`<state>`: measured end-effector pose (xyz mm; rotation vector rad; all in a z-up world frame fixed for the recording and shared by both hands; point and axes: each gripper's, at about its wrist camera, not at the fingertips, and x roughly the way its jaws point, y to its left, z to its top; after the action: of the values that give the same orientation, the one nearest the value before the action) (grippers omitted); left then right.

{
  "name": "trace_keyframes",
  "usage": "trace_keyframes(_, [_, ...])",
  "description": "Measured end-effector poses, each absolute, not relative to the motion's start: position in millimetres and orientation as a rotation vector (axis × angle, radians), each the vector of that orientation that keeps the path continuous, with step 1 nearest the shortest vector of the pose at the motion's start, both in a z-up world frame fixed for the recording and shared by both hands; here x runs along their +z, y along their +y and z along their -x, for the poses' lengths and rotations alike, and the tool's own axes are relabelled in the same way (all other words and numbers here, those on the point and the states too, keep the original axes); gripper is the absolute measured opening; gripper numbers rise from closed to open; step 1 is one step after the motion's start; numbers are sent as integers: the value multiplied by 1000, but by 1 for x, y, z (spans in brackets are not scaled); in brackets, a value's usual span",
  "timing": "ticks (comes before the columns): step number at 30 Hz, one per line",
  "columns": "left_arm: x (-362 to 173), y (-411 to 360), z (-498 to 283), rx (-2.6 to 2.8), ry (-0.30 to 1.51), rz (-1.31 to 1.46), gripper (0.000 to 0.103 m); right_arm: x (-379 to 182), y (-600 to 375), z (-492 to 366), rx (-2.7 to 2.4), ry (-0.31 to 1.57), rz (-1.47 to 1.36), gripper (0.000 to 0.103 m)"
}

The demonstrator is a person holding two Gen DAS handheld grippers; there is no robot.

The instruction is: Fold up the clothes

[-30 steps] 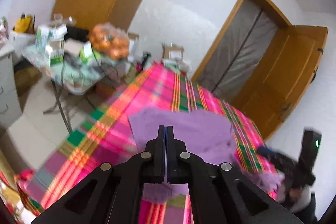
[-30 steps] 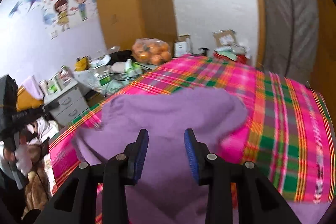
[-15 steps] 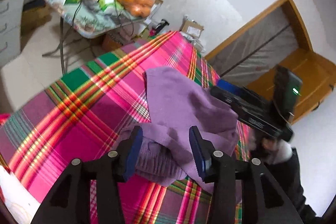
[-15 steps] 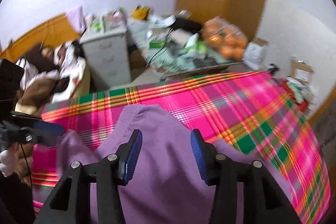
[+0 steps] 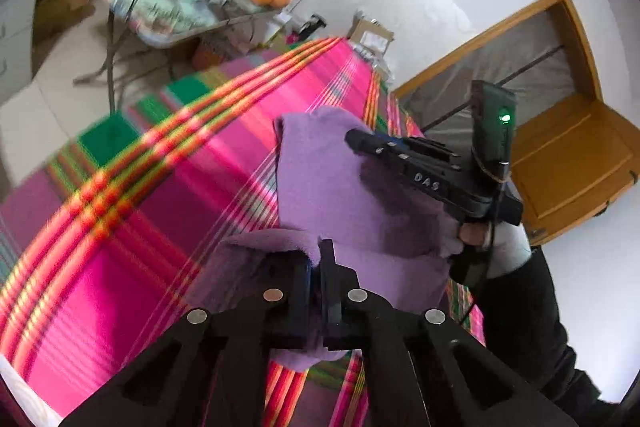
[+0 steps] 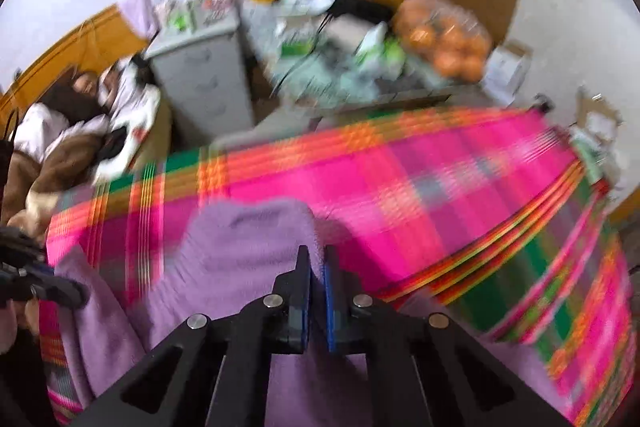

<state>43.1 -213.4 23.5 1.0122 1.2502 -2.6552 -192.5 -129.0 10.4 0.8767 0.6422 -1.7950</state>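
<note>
Both claws are clenched on one purple garment (image 5: 320, 187): the left gripper (image 5: 316, 267) pinches a thick rolled edge nearest its camera, while the right gripper (image 6: 316, 263) is clamped on another edge further along, seemingly so a layer can be lifted and laid over. Soft, fleecy and limp, the garment is draped in rumpled layers on a pink, green and orange plaid bedspread (image 5: 120, 247). Beyond the garment, a cluttered side table (image 6: 340, 67) with bagged oranges (image 6: 448, 43) is seen.

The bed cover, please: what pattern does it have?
Pink plaid with green, orange and yellow stripes, clearest in the left wrist view.
</note>
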Motion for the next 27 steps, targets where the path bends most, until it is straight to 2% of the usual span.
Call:
trace_keyframes(7, [62,-217,-55,-2758,1106,-807,3,98,-84,231,-2180,374,-717,6])
trace_keyframes(12, [23,-221,-58,-2655,1127,-1000,3,39,-68,261,-2156,493,-997,10])
trace_keyframes(16, [-4,-227,-67,-2571,1206,-1129,4,12,-51,268,-2141,471,-1065,24])
trace_keyframes(17, [-6,-229,-69,-2554,1223,-1134,7,14,-47,271,-2136,434,-1067,29])
trace_keyframes(19, [-5,-234,-71,-2539,1266,-1103,22,22,-47,275,-2134,390,-1044,33])
trace_keyframes(22, [-3,-241,-69,-2532,1308,-1034,38,30,-61,279,-2107,404,-1005,40])
trace_keyframes(27, [-9,-245,-51,-2502,1382,-1017,43,18,-91,289,-2015,470,-1038,41])
